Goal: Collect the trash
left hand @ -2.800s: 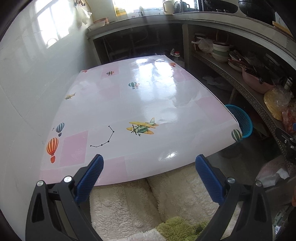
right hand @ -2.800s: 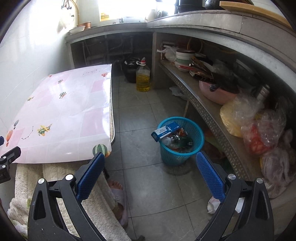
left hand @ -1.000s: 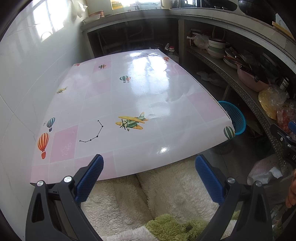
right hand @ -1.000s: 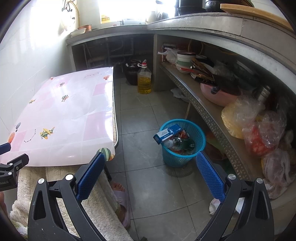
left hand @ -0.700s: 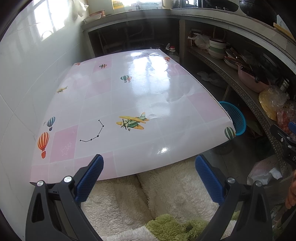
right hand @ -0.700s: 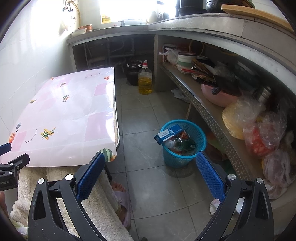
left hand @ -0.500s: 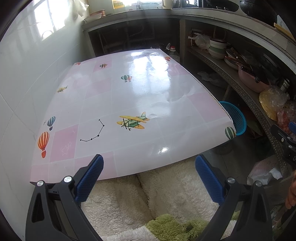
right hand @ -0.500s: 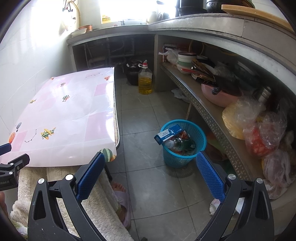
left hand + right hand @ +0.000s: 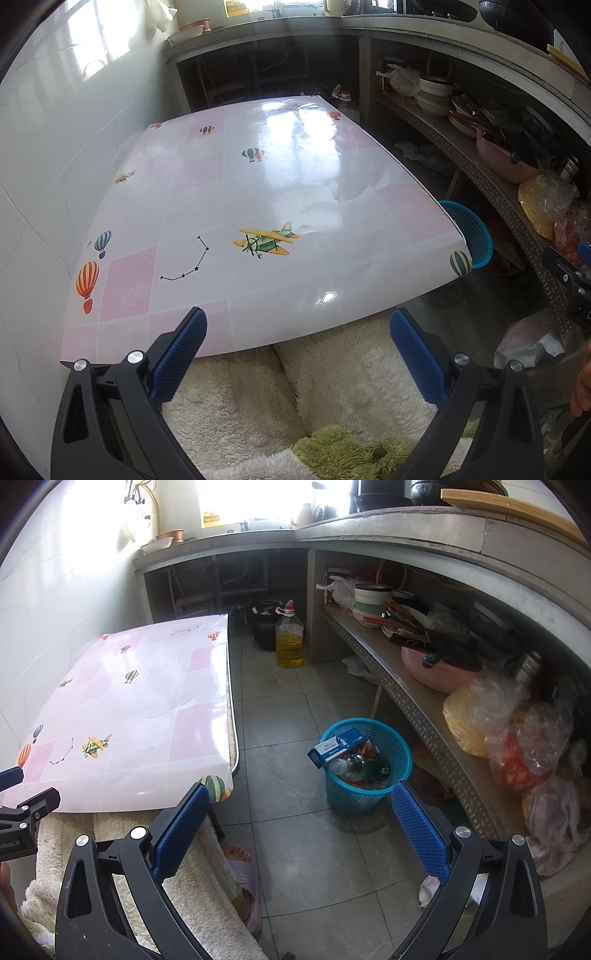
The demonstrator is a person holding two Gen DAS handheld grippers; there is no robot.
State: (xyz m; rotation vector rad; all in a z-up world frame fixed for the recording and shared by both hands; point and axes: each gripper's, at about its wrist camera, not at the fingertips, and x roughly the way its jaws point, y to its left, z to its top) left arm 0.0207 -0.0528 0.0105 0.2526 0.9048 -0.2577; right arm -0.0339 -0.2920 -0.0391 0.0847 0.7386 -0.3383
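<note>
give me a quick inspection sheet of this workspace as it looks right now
surface: table under a glossy pink-and-white cover with balloon and plane prints; nothing lies on it.
job's things: blue trash basket on the floor tiles, holding a blue-and-white carton and a bottle.
clutter: white scrap on the floor; crumpled white piece under the shelf.
grippers: left gripper and right gripper both open, empty.
cables: nothing seen.
surroundings: oil bottle, shelf with bowls, pink basin, plastic bags; fleece-covered lap, slippered foot.
</note>
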